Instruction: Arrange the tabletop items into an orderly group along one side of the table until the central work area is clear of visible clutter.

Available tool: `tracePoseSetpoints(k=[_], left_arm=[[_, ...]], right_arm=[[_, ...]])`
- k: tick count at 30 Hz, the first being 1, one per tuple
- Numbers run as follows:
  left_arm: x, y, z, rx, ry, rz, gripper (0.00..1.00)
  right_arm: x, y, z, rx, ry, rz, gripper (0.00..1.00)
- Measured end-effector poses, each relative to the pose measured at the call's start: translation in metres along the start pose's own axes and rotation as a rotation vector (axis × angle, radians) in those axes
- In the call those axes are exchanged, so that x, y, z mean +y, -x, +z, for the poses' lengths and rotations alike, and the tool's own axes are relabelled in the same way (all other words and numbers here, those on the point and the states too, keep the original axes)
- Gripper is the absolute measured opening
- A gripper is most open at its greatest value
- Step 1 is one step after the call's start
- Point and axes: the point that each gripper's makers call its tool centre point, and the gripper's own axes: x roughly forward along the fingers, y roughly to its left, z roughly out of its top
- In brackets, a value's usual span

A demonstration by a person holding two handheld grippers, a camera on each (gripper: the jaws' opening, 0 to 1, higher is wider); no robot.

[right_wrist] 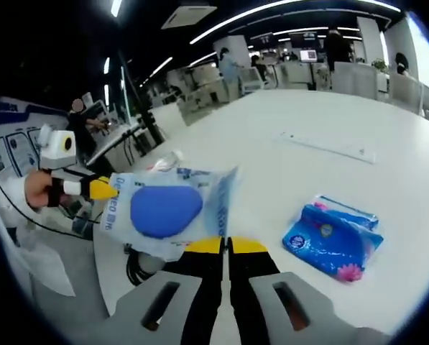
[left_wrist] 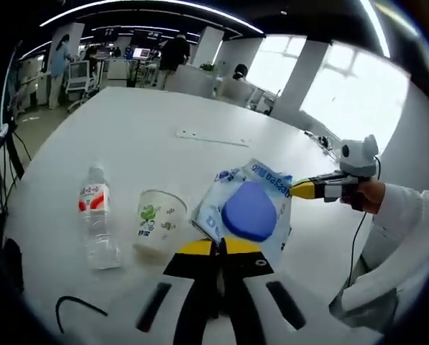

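White tabletop (left_wrist: pixel 149 129) in a big open office was the backdrop. Both grippers, left (left_wrist: pixel 221 248) and right (right_wrist: pixel 226 248), were clamped shut on the same white-and-blue wipes pack with a blue oval lid (left_wrist: pixel 250 210), held mid-frame. Clear water bottle (left_wrist: pixel 95 219) and white paper cup (left_wrist: pixel 157 221) sat lower left; blue tissue pack (right_wrist: pixel 331 242) lay lower right.

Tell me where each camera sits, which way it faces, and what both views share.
Left gripper view: rides the left gripper, facing across the white table past the wipes pack, paper cup and water bottle; a hand and sleeve show at the right.
Right gripper view: rides the right gripper, facing along the table over the tissue pack; a hand shows at the left.
Shared: the wipes pack, pinched from both ends, and the table.
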Motion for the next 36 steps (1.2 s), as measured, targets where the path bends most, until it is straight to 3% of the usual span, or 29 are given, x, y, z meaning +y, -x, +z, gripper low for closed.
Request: tracePoseSetpoints(k=[6,18,24,36], left_arm=[[-0.006,-0.003,0.020,-0.007,-0.052,-0.039,0.00],[-0.012,-0.008,0.075,-0.034,-0.156,-0.129,0.00],[-0.013,-0.011,0.094,-0.028,-0.217,-0.163,0.00],[0.001,-0.020,0.131,-0.041,-0.249,-0.212,0.00]], right_arm=[[-0.001,0.015,0.008,-0.034,-0.010,-0.037,0.00],[0.006,0.041,0.031,-0.125,-0.030,-0.128,0.00],[0.010,0.046,0.042,-0.166,-0.045,-0.174,0.00],[0.014,0.039,0.064,-0.239,-0.078,-0.240,0.00]])
